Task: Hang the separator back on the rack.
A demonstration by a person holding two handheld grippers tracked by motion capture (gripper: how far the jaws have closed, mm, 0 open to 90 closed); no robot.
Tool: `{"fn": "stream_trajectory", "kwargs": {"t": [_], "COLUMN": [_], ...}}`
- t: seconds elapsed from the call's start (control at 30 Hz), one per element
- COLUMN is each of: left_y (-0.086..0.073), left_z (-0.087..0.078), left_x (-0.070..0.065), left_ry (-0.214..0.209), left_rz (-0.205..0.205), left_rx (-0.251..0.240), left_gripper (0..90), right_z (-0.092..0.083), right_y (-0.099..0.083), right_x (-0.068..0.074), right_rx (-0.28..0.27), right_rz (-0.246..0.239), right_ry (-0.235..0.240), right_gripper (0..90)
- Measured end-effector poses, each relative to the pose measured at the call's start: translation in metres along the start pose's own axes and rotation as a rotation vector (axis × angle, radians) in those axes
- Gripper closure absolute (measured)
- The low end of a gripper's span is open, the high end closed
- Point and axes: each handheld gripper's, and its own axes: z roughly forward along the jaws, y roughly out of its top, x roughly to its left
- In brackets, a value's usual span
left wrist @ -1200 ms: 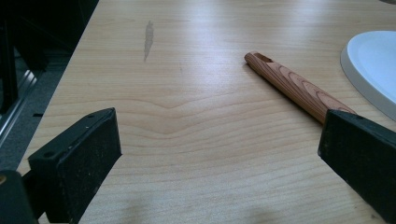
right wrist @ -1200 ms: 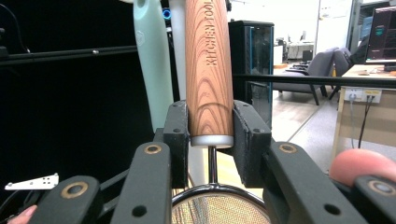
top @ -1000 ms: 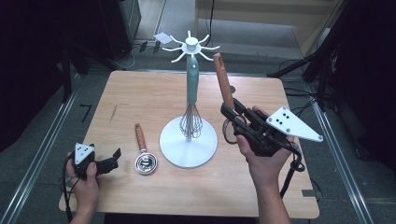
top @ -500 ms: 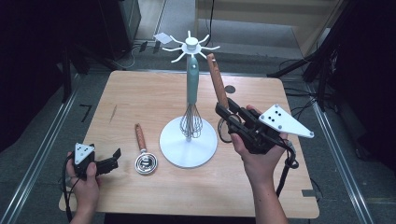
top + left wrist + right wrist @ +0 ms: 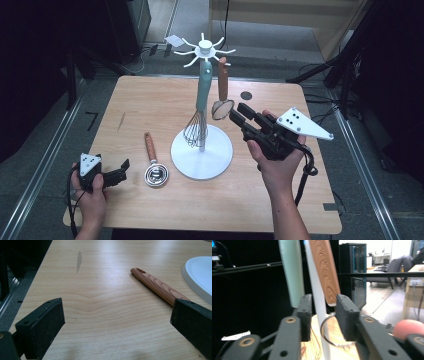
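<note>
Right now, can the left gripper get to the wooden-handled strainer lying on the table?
Probably yes. The left gripper has its jaws open, pointing toward the lying strainer, and only bare table lies between them.

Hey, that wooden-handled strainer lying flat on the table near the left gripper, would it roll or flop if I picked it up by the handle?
The strainer probably stays stiff: its handle looks like solid wood. The handle looks rounded, so it may roll a bit if nudged, though the metal head should check that. Held at the handle's far end it would likely dip head-down.
</note>
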Motion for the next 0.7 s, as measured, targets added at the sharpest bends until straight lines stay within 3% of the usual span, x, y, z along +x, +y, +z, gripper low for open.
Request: {"fn": "stream_trajectory", "kwargs": {"t": [0.23,0.4,0.7], "left_y": [0.0,0.0,0.0], "left_z": [0.0,0.0,0.0], "left_x": [0.0,0.0,0.0], "left_ry": [0.002,0.002,0.002], "left_rz": [0.0,0.001,0.0], "left_rx": [0.0,0.0,-0.001], "left_gripper": [0.0,0.0,0.0], "right_z": [0.004,0.01,0.025], "right_y": [-0.001,0.002,0.007], "right_x": [-0.006,-0.006,-0.004], "right_rx": [0.009,0.011,-0.008], "right_rz": [-0.002,-0.021,-0.106], "right_ry": [-0.043,-0.049,-0.093], "right_gripper": [89.4,90.0,90.0]}}
